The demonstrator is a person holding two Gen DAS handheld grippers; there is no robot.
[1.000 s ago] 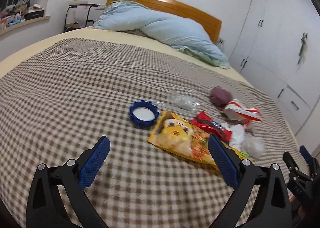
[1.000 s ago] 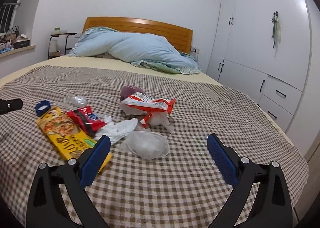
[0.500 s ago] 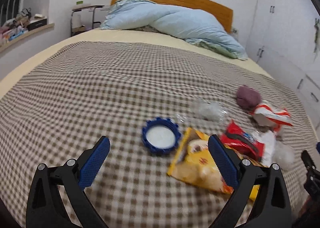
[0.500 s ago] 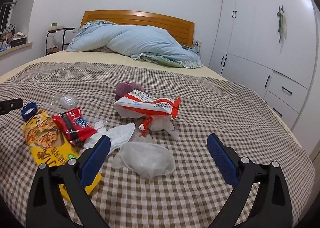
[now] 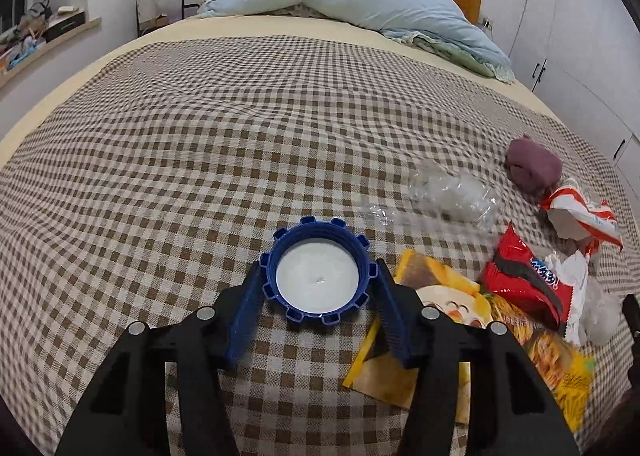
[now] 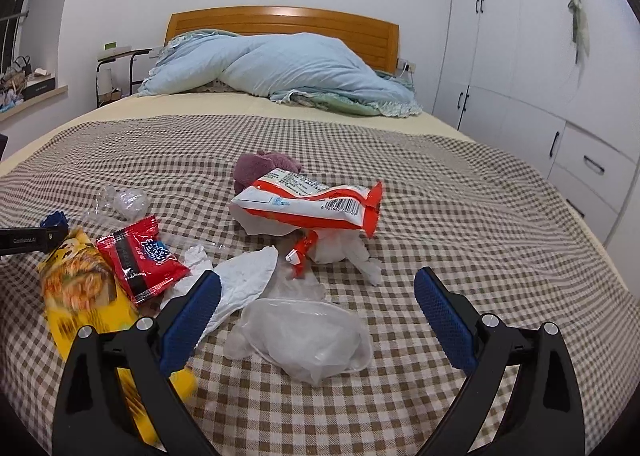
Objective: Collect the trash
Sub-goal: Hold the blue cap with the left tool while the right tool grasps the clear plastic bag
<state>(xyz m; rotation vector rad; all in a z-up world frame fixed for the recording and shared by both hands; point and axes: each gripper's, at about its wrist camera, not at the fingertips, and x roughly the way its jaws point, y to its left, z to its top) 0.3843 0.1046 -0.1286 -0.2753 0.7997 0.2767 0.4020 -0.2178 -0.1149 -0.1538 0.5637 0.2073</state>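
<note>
Blue lid [image 5: 317,281] btwn closing left tool [image 5: 318,276] pads, apparently touching.

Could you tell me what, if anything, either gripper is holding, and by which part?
The left gripper, its jaws just closing, clasps the blue cap by its notched rim. The right gripper holds nothing.

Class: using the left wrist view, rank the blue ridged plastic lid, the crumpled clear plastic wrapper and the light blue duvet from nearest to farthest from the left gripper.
1. Blue ridged plastic lid: between the left gripper's fingers.
2. Crumpled clear plastic wrapper: farther, right.
3. Light blue duvet: by the headboard.
</note>
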